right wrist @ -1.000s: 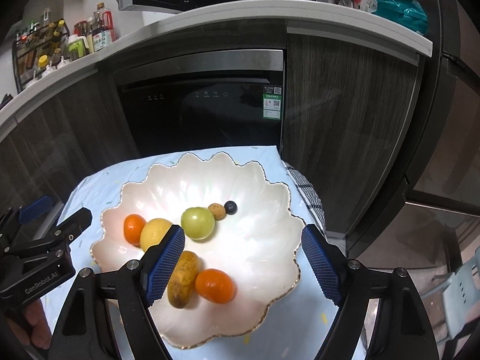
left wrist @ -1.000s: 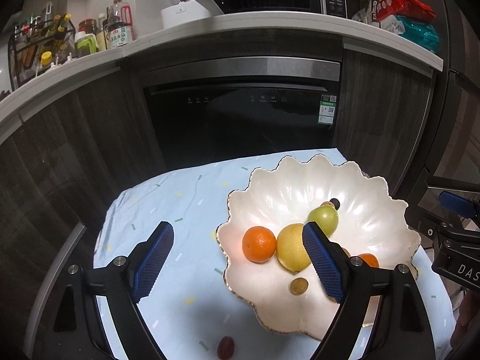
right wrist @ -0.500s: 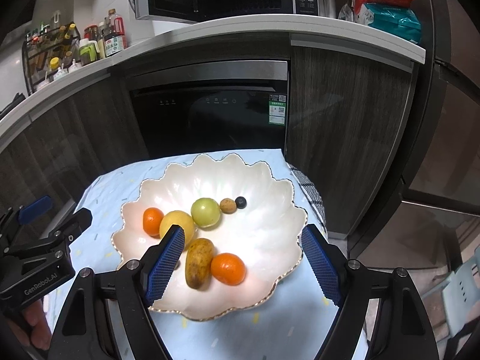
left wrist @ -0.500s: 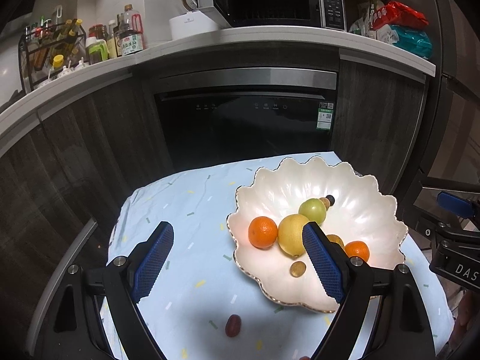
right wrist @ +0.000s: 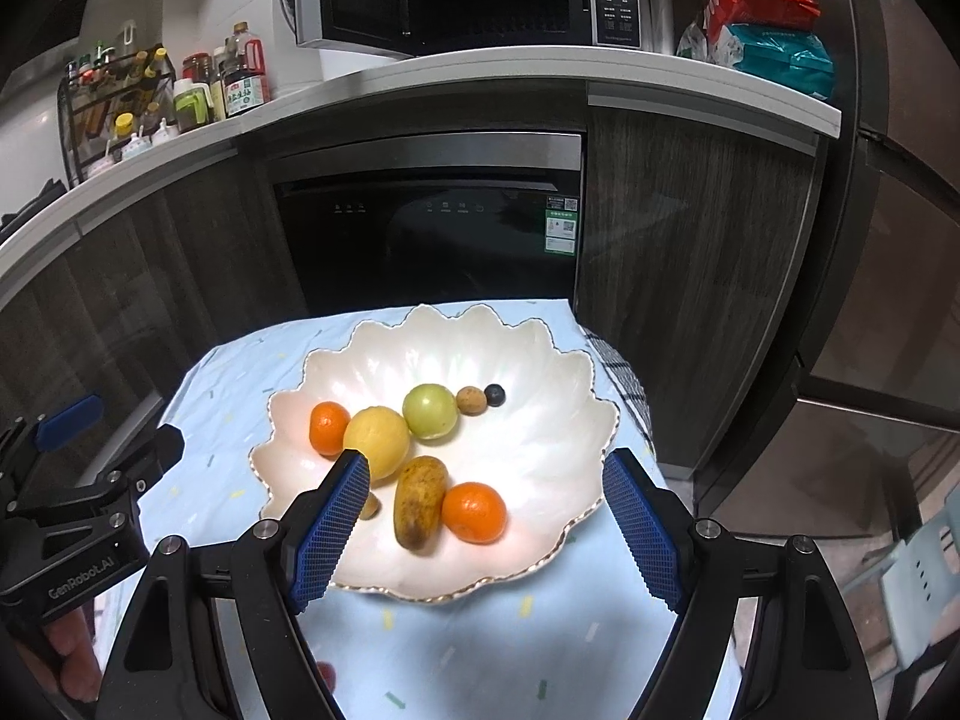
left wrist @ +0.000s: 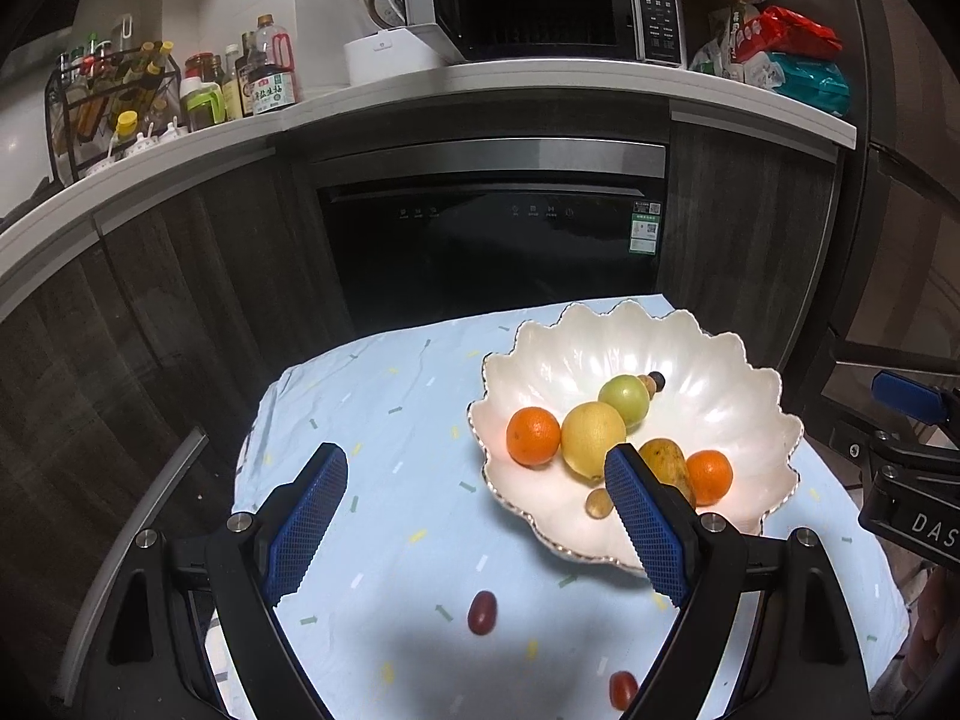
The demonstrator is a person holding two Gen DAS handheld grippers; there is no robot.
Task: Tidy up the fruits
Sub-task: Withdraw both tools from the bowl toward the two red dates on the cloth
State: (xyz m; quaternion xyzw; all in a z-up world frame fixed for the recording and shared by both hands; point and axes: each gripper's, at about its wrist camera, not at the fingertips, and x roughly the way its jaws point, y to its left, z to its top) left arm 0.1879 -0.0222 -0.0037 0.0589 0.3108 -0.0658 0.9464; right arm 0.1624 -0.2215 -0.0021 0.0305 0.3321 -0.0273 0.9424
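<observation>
Two hand-held grippers hang over a small table point(left wrist: 372, 516) draped in a pale blue cloth, in front of a dark oven point(right wrist: 432, 228). The left gripper point(left wrist: 474, 525) has its blue fingers wide apart with nothing between them; the right gripper point(right wrist: 483, 531) is likewise spread and empty. On the right side of the cloth sits a scalloped white bowl point(right wrist: 540, 360) holding two oranges point(right wrist: 474, 511), a lemon point(right wrist: 378, 441), a green fruit point(right wrist: 429, 411), a brownish oblong fruit point(right wrist: 419, 510), two small brown fruits and a dark berry point(right wrist: 495, 395). Two red grapes point(left wrist: 482, 612) lie loose on the cloth, outside the bowl, near the table's front edge. Bottles point(left wrist: 267, 81) and a microwave point(left wrist: 540, 6) stand on the counter behind.
</observation>
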